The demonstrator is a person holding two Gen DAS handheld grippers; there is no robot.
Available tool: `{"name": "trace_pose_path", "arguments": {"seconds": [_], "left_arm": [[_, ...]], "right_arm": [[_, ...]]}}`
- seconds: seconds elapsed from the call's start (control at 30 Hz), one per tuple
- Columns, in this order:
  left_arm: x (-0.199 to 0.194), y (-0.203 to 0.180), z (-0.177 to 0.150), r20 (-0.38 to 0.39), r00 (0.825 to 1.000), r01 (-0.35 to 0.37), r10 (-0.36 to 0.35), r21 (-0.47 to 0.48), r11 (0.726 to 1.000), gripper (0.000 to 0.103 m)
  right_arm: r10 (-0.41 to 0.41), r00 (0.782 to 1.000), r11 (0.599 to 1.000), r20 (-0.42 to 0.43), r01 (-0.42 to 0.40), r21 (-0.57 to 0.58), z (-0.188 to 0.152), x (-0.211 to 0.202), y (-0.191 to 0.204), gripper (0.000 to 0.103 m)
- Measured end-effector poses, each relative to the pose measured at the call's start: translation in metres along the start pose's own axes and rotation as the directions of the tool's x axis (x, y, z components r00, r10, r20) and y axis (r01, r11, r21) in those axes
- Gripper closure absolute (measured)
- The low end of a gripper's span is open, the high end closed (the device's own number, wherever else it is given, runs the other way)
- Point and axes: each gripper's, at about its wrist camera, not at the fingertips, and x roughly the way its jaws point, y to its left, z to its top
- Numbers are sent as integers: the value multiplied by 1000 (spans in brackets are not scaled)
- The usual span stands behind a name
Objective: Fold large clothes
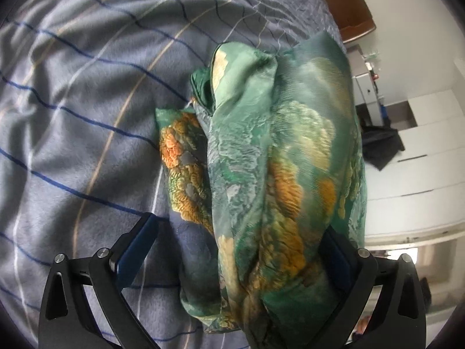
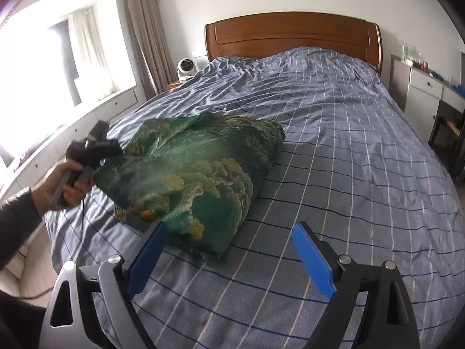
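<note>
A large green garment with orange and cream print (image 2: 200,171) lies bunched on the blue checked bed cover (image 2: 348,151). In the left wrist view the garment (image 1: 273,157) drapes between and over my left gripper (image 1: 235,247), whose fingers stand wide apart; the right finger is mostly covered by cloth. The left gripper also shows in the right wrist view (image 2: 96,148), held by a hand at the garment's left end. My right gripper (image 2: 229,250) is open and empty, just in front of the garment's near edge.
A wooden headboard (image 2: 293,35) stands at the far end of the bed. A white fan (image 2: 186,68) sits on a nightstand at the left, white drawers (image 2: 424,93) at the right. A window and curtain (image 2: 139,29) are at the left.
</note>
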Motion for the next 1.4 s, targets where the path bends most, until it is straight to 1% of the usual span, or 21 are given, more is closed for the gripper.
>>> {"name": "trace_pose_path", "arguments": {"seconds": [0.1,0.23,0.3,0.37,0.47,0.53,0.6,0.67,0.77,0.87,1.03,1.13,1.2,1.27,1.4], "left_arm": [[3,4,0,4,1000,30,-30,-18,999,0],[8,6,-3,0,998,55,-55,-14,998,0],[11,11,0,-12,997,76,-76,-22,997,0],[12,15,2,-21,996,87,-88,-24,996,0],[12,16,5,-28,996,88,-88,-19,996,0],[12,16,4,-31,995,89,-90,-16,996,0],[15,18,7,-33,995,94,-95,-15,995,0],[25,17,14,-35,994,99,-100,-16,995,0],[35,18,18,-39,993,108,-109,-14,994,0],[43,17,20,-44,993,109,-109,-11,994,0],[47,19,22,-52,991,121,-121,-5,993,0],[51,20,23,-49,991,123,-123,-2,992,0],[52,21,24,-50,991,121,-121,-2,993,0],[51,21,23,-49,992,117,-117,1,993,0],[54,15,23,-45,994,103,-102,19,995,0]], "right_arm": [[12,1000,999,-8,-11,48,10,9,-11,13],[61,997,984,-36,-54,171,22,34,-35,13],[111,992,965,-51,-96,242,26,49,-46,13],[192,979,932,-62,-162,325,28,68,-57,13],[242,965,893,-96,-183,412,27,96,-67,13],[265,959,879,-99,-198,434,26,110,-68,13],[291,951,874,-102,-221,433,25,123,-66,13],[328,939,865,-102,-256,431,25,137,-63,13],[399,911,830,-101,-313,461,23,161,-64,13],[426,896,815,-128,-318,485,18,183,-66,13],[472,876,768,-105,-350,537,18,190,-69,13],[500,862,723,-91,-357,591,18,194,-78,13],[510,857,694,-77,-357,625,19,198,-83,13],[519,850,680,-88,-349,644,18,205,-85,13],[559,822,646,-106,-352,678,19,227,-82,11]]}}
